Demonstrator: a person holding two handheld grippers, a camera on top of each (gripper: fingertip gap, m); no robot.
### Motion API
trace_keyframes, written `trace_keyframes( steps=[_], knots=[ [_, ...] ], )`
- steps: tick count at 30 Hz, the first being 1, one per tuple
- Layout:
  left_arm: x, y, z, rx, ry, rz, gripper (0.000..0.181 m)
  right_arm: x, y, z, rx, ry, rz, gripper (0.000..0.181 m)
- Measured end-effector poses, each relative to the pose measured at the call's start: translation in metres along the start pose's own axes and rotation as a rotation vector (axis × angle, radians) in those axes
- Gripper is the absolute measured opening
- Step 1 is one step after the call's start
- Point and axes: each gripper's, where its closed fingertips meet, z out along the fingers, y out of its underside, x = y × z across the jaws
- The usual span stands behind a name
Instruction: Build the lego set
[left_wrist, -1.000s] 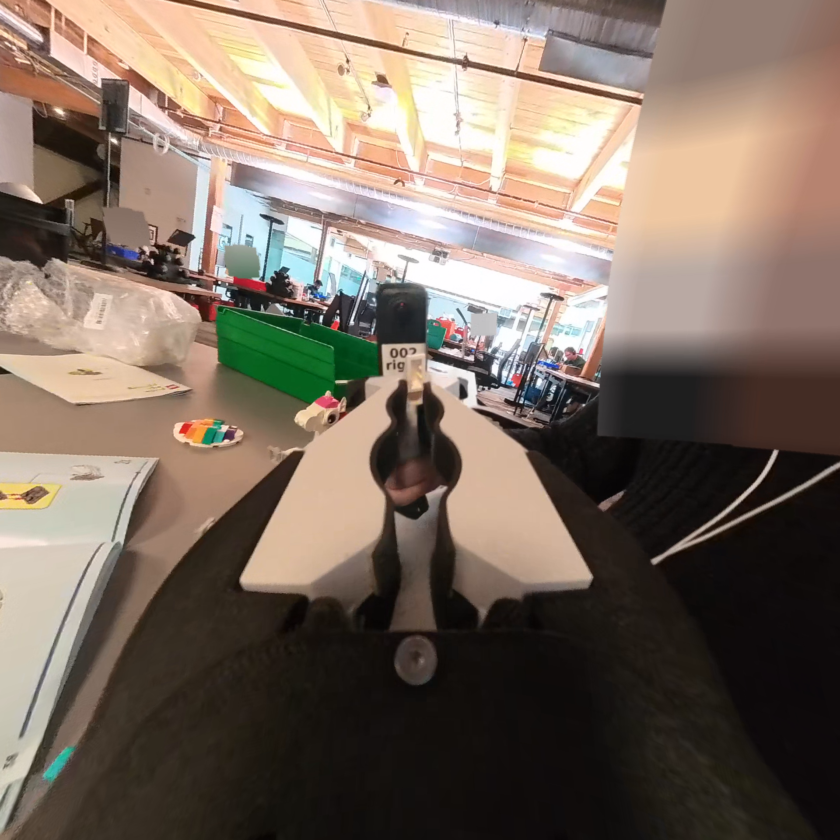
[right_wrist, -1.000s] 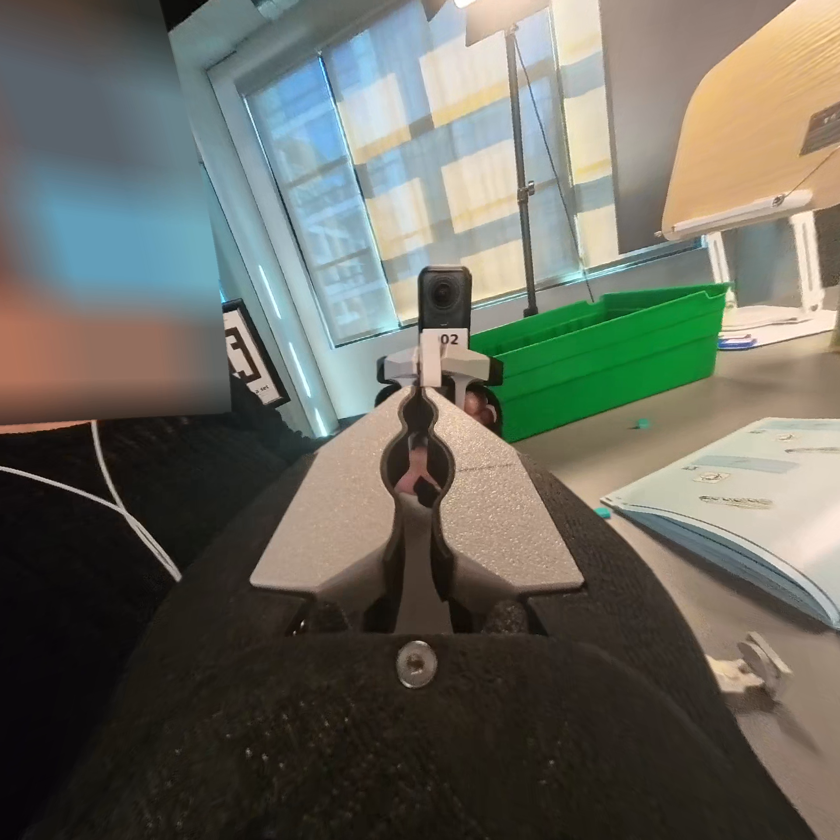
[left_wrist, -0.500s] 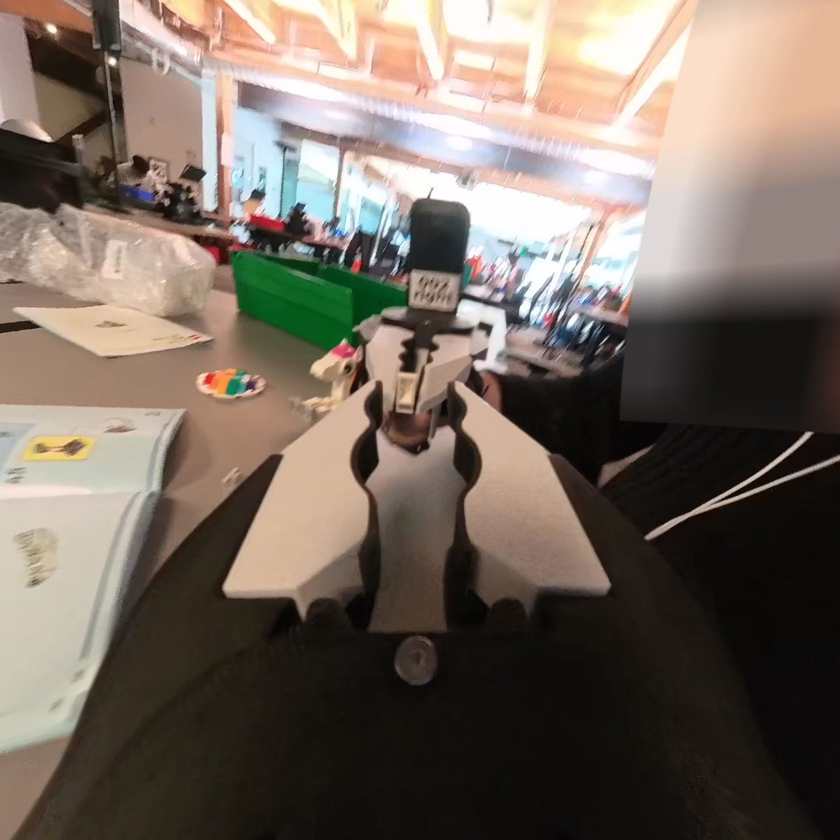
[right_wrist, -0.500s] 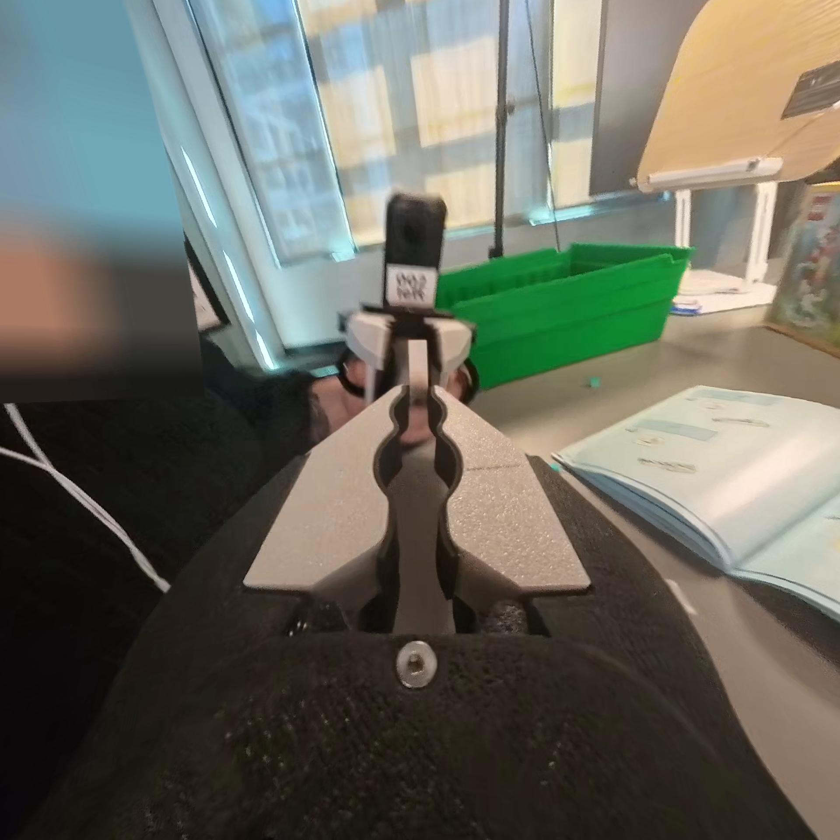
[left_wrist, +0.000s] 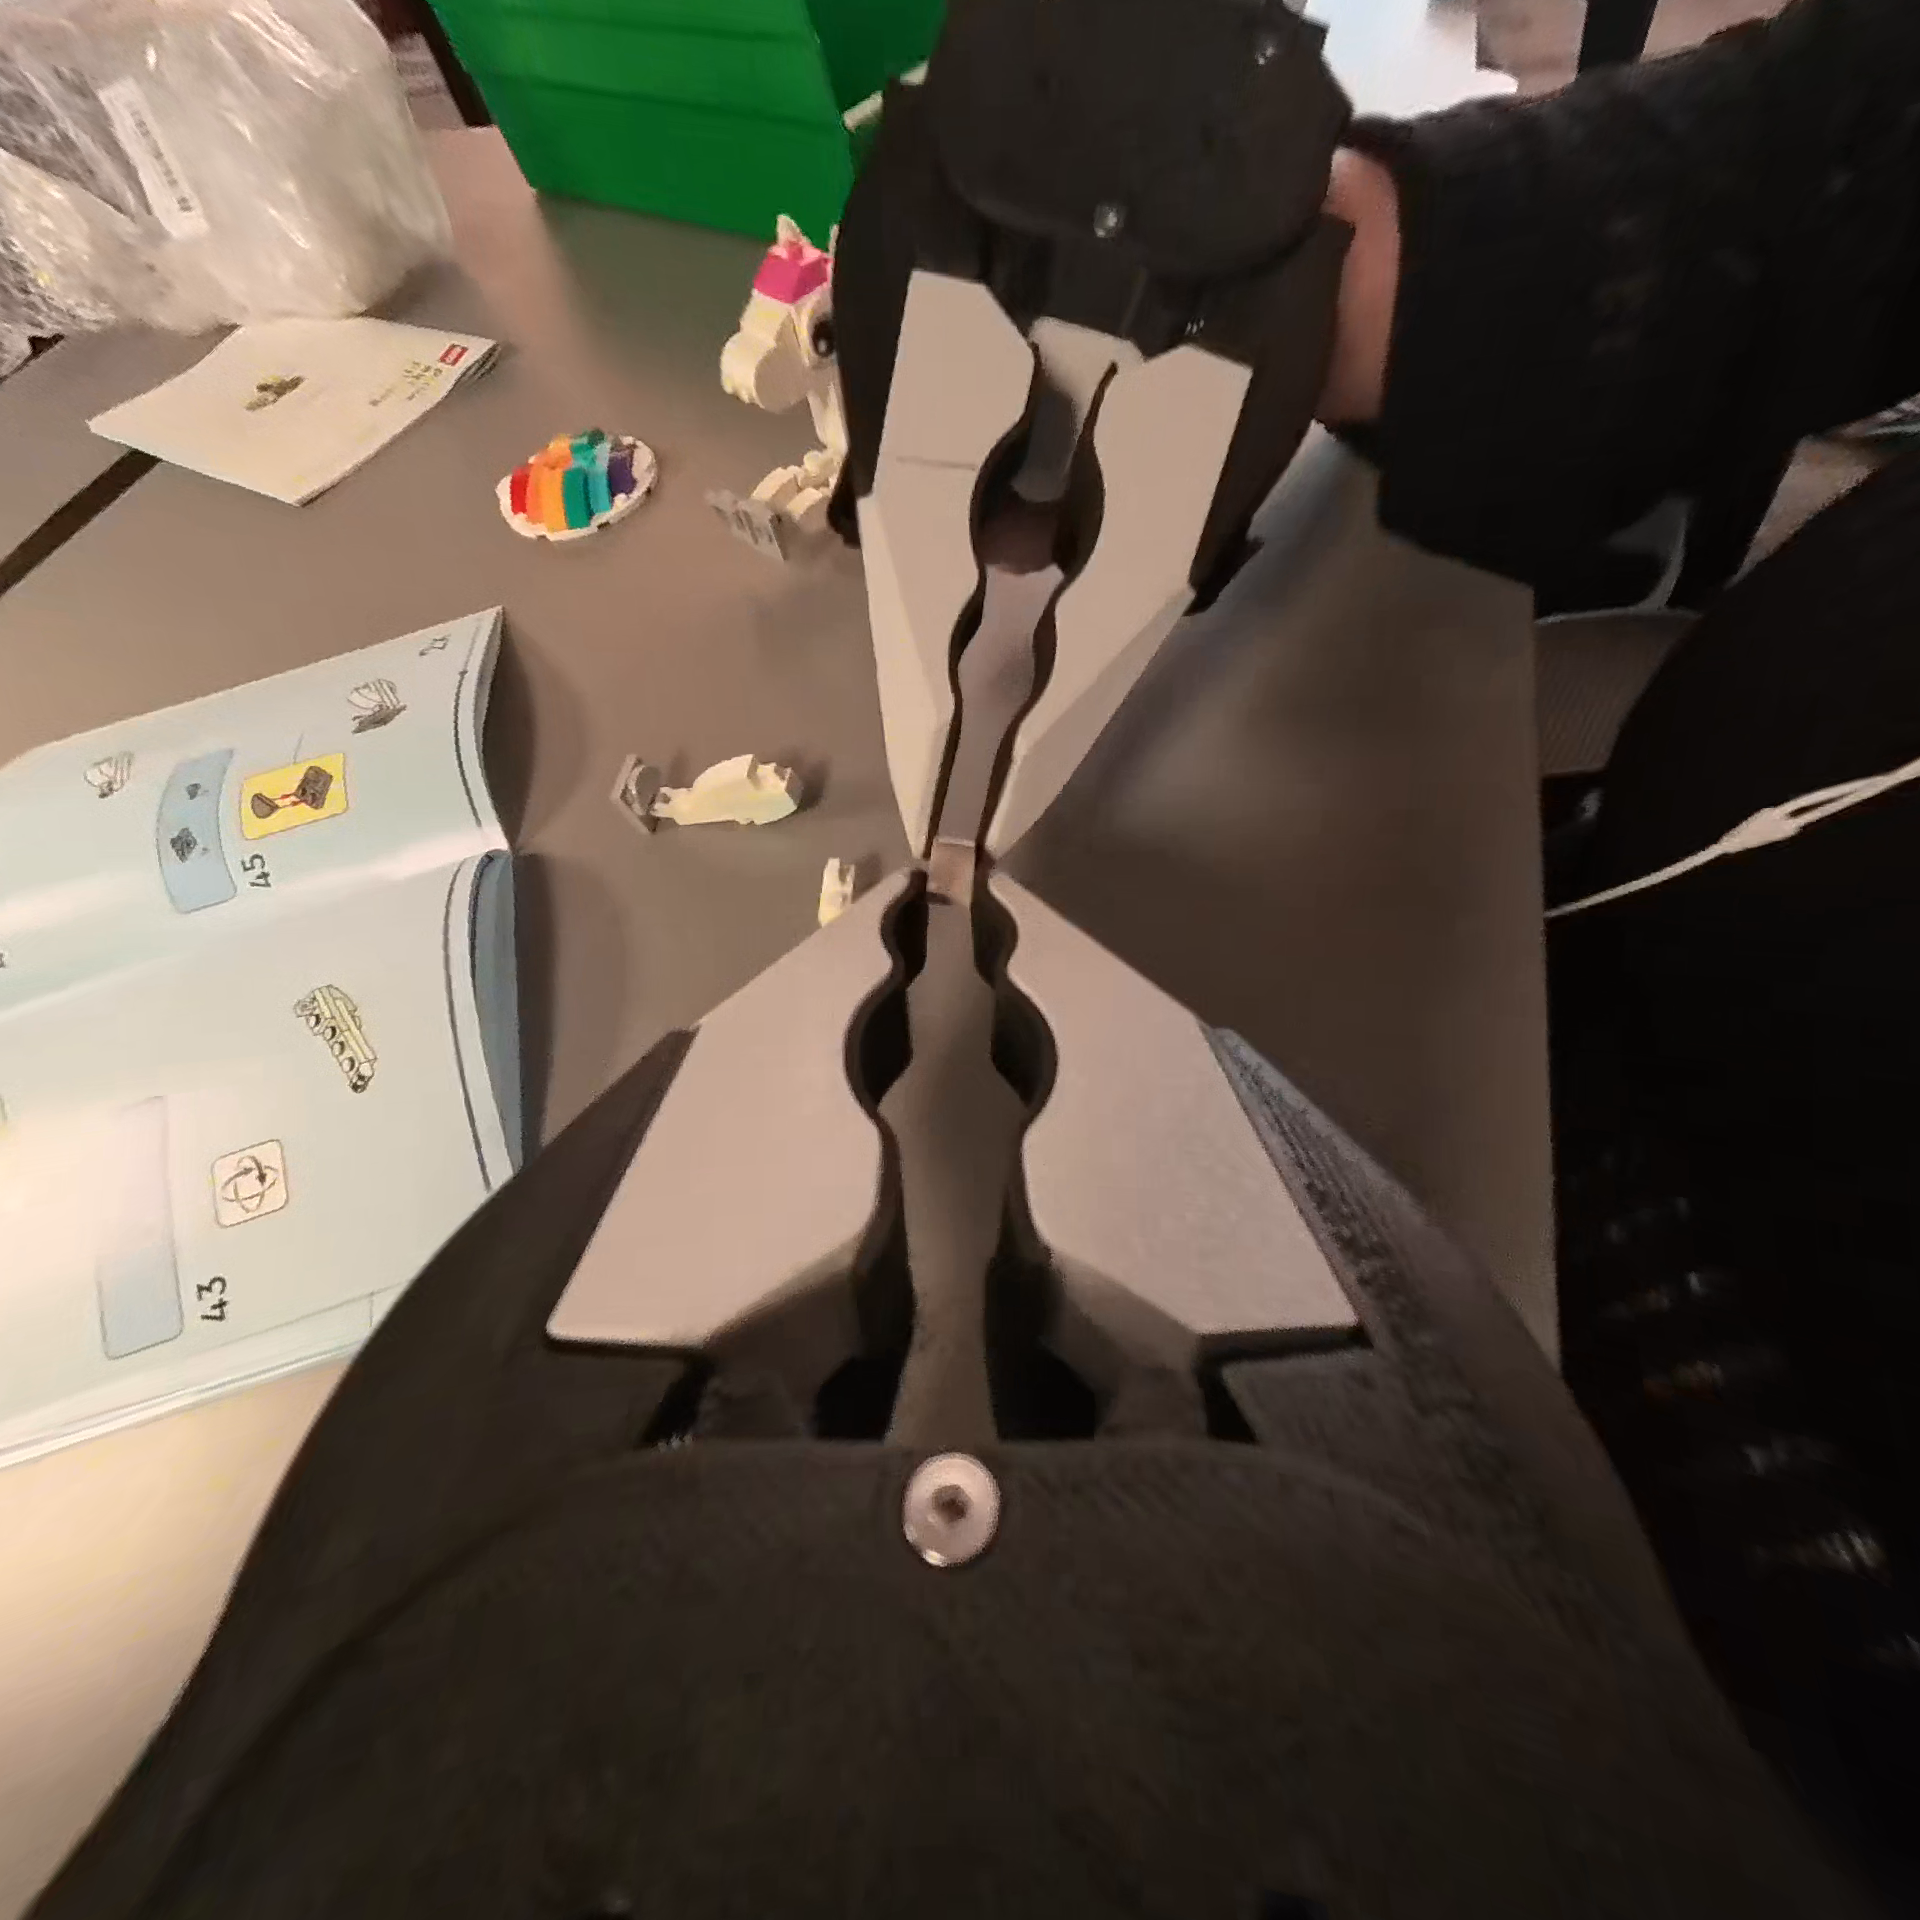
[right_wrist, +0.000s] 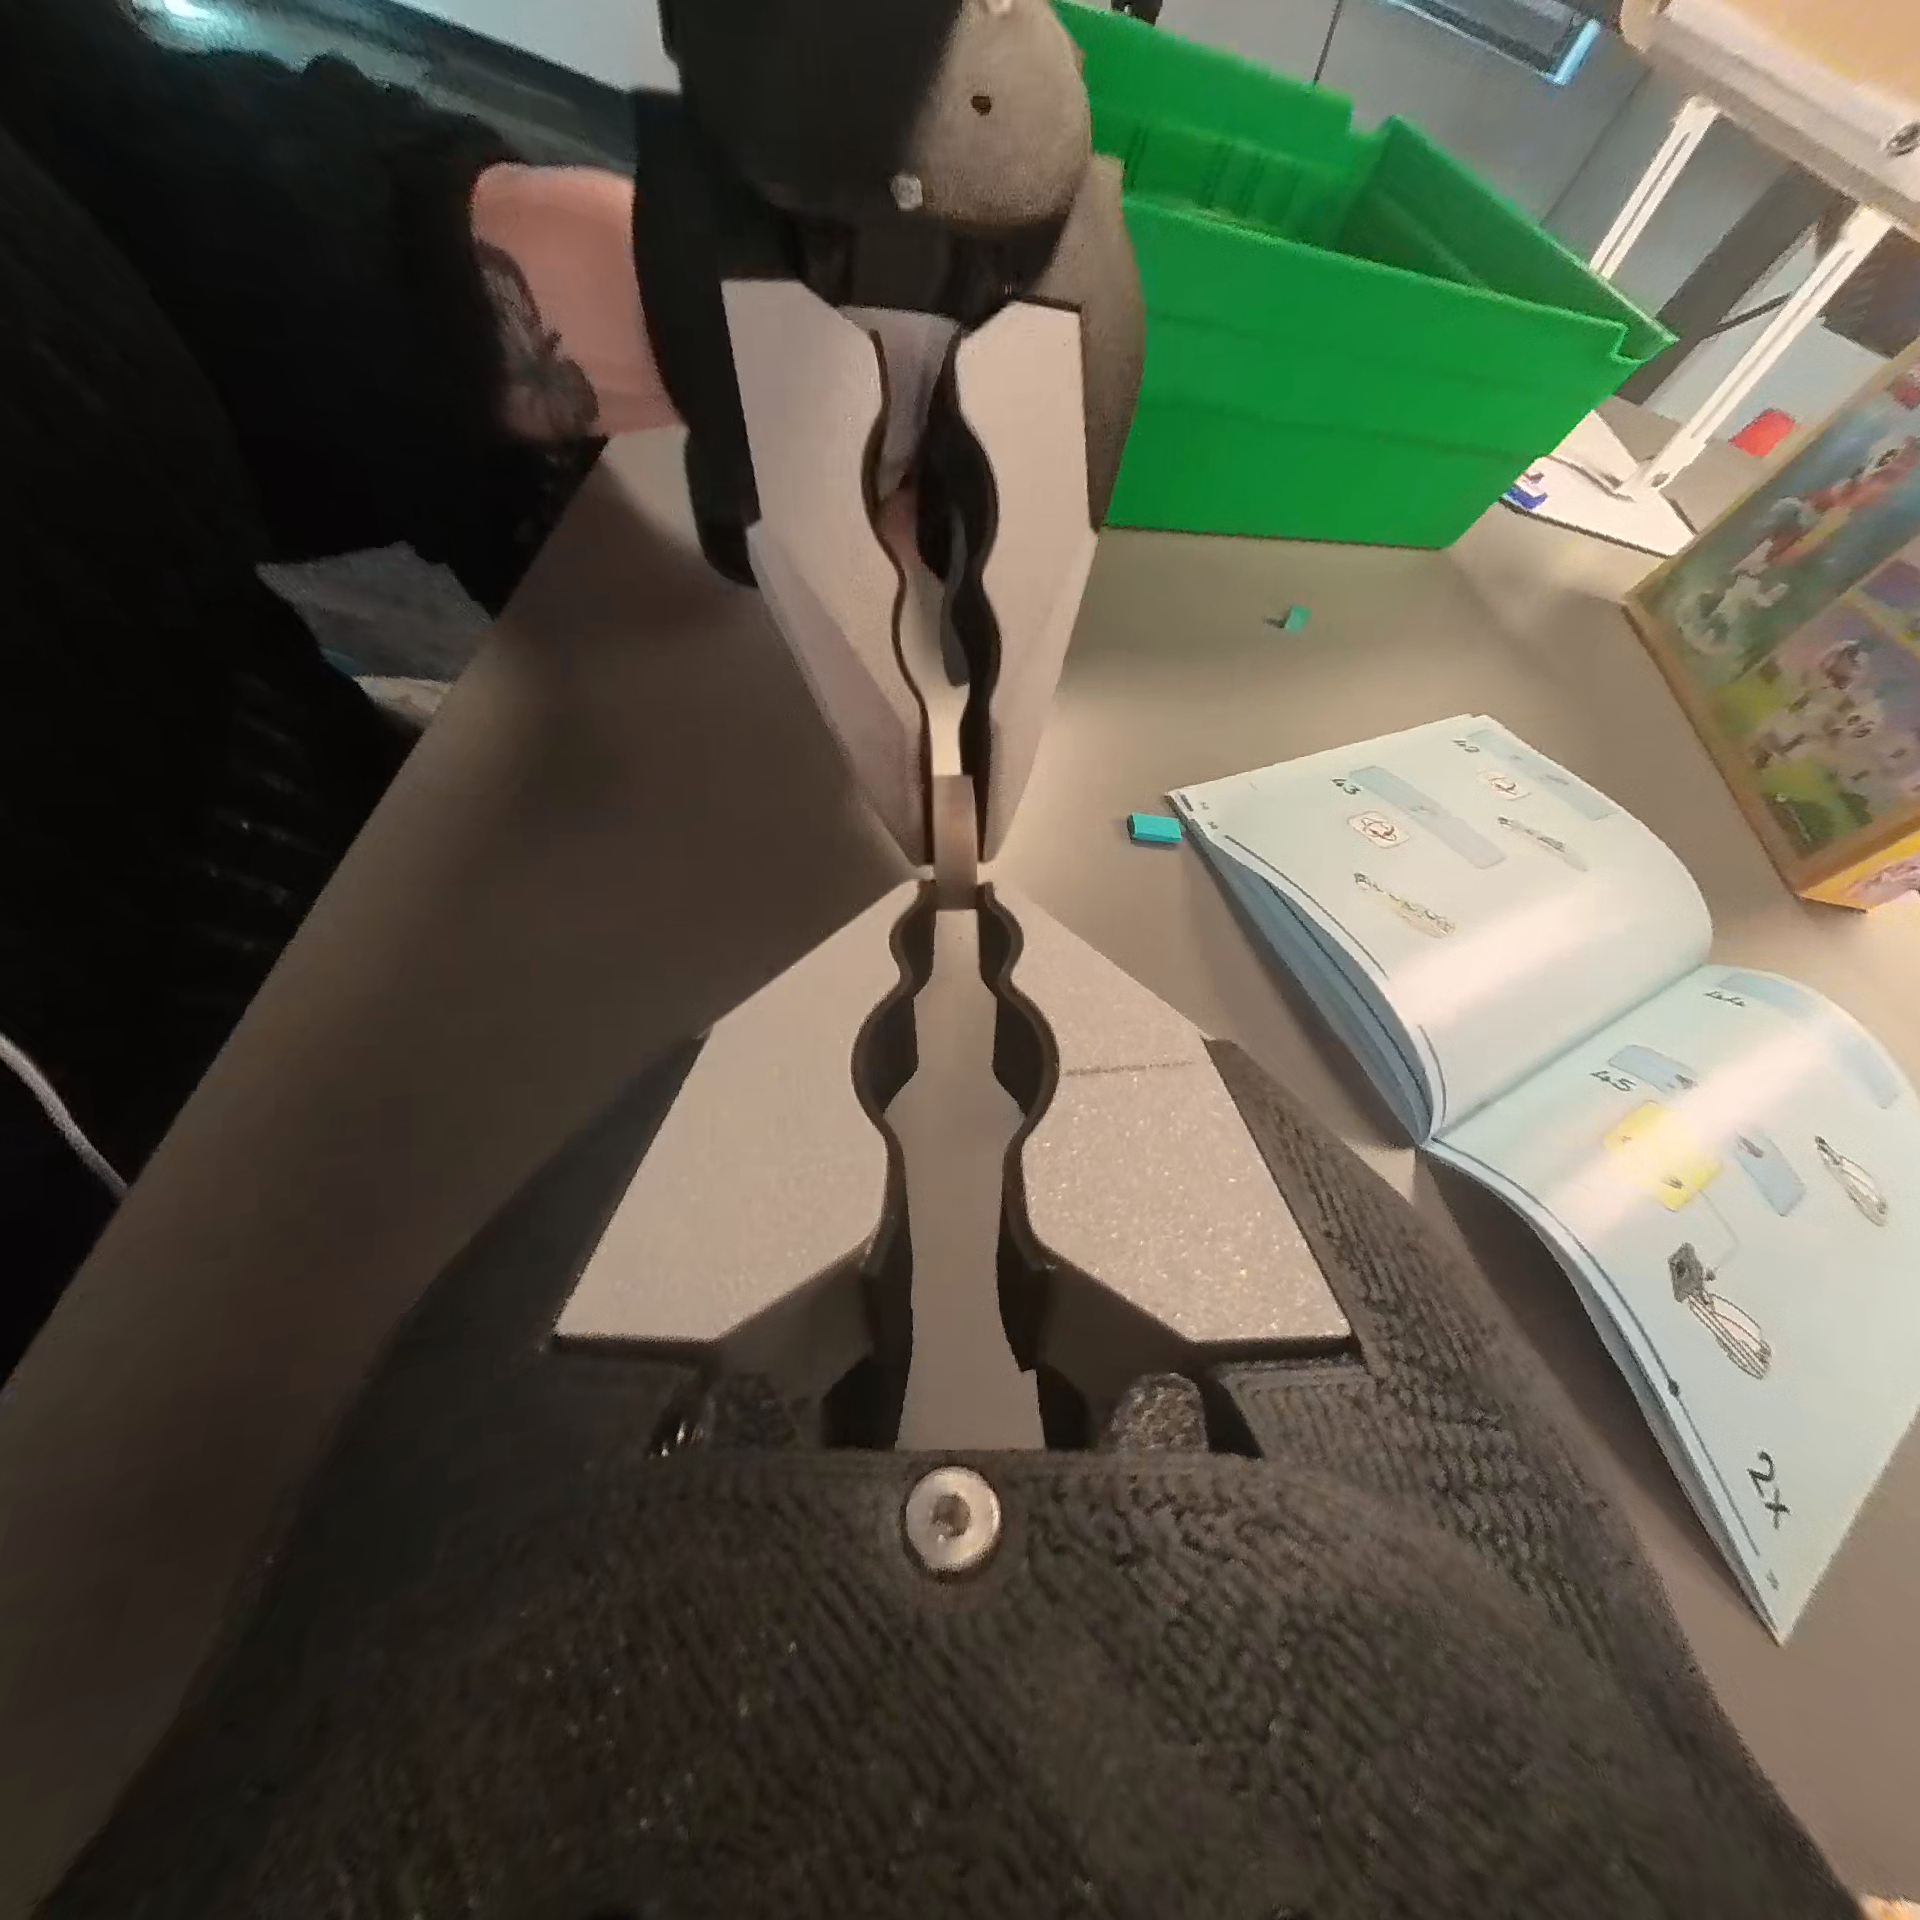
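My left gripper (left_wrist: 951, 883) and my right gripper (right_wrist: 951, 896) meet tip to tip above the grey table (left_wrist: 675, 644). A small grey lego piece (left_wrist: 954, 864) is pinched where the tips meet, and it also shows in the right wrist view (right_wrist: 956, 831). Both sets of jaws stand closed on it. The right gripper (left_wrist: 951, 831) reaches down from the top of the left wrist view. A white unicorn build with a pink mane (left_wrist: 790, 322) stands behind it, partly hidden. A white lego assembly (left_wrist: 727, 795) and a tiny white piece (left_wrist: 836, 888) lie on the table to the left.
An open instruction booklet (left_wrist: 239, 987) lies left and also shows in the right wrist view (right_wrist: 1558, 1039). A rainbow plate (left_wrist: 582, 483), a leaflet (left_wrist: 301, 405), a plastic bag (left_wrist: 187, 156) and a green bin (left_wrist: 675, 104) sit behind. Teal pieces (right_wrist: 1153, 828) and a box (right_wrist: 1818, 675) lie right. Left tips and right tips are each some 25 cm from the rainbow plate (left_wrist: 582, 483).
Both grippers have tipped down from pointing level across the room to pointing at the table. They stay tip to tip with the small piece between them.
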Motion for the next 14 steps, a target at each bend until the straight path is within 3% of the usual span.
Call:
trace_keyframes(
  steps=[3, 6, 14],
  knots=[
    [-0.011, 0.004, 0.000, -0.020, -0.041, -0.020, 0.008, 0.008, 0.007, 0.000, -0.021, 0.042, 0.008, 0.008],
    [-0.020, 0.008, -0.003, -0.020, -0.033, -0.071, 0.007, 0.017, 0.028, 0.002, -0.108, 0.065, 0.046, 0.033],
    [-0.029, 0.016, 0.008, -0.050, 0.092, -0.173, 0.008, 0.024, 0.047, 0.011, -0.198, 0.038, 0.193, 0.023]
  ],
)
